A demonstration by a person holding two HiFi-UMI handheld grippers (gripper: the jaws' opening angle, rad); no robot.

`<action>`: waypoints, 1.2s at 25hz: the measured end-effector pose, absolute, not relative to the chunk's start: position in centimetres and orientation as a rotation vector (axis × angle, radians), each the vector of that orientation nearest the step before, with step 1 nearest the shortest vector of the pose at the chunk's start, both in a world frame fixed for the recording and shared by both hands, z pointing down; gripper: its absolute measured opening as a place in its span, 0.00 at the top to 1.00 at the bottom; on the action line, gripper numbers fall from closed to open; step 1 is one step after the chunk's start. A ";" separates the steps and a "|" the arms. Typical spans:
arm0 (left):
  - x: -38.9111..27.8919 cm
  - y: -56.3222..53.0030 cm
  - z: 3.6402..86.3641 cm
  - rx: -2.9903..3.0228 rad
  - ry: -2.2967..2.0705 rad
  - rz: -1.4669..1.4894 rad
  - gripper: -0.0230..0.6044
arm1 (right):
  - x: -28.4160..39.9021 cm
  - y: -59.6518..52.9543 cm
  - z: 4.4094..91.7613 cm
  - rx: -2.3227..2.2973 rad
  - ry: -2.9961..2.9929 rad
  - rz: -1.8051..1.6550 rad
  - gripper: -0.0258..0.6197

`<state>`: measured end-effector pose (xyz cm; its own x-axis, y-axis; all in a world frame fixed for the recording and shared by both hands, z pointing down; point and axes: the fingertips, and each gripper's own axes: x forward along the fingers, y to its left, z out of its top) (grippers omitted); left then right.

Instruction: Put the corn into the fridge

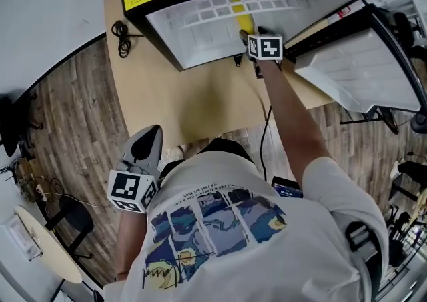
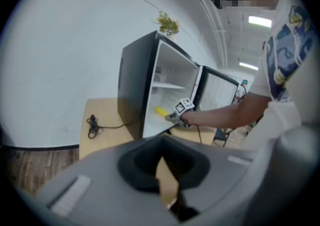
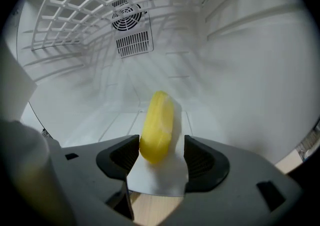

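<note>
Corn (image 3: 157, 125) is lying on the mini fridge (image 3: 240, 70) floor between the right gripper's (image 3: 156, 157) parted jaws, so it's the let-go step; I'd back straight out next, with the left gripper (image 1: 153, 135) closed and empty.

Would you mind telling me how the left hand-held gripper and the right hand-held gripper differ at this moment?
The right hand-held gripper reaches inside the fridge; the left hand-held gripper is outside, well back from it. The right one's jaws stand apart on either side of the corn; the left one's are together with nothing between them. Both are grey.
</note>
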<state>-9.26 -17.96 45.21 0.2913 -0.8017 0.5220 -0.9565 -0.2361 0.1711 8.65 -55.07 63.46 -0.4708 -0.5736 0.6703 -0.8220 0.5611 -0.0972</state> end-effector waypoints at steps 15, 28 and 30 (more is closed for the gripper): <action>-11.4 -14.2 44.7 2.253 -1.435 0.433 0.95 | 10.8 -46.9 60.9 1.216 -2.166 0.547 0.57; -12.9 -9.9 44.6 2.350 -1.328 0.402 0.95 | 10.7 -38.0 56.6 1.292 -2.192 0.544 0.57; -13.2 -9.5 44.5 2.368 -1.315 0.396 0.95 | 10.7 -36.5 55.6 1.313 -2.202 0.540 0.57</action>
<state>-13.21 -9.50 44.52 0.5170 -0.7409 0.4287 -0.8545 -0.4766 0.2067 10.71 -36.54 55.64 -0.3981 -0.6838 0.6116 -0.8891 0.4518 -0.0736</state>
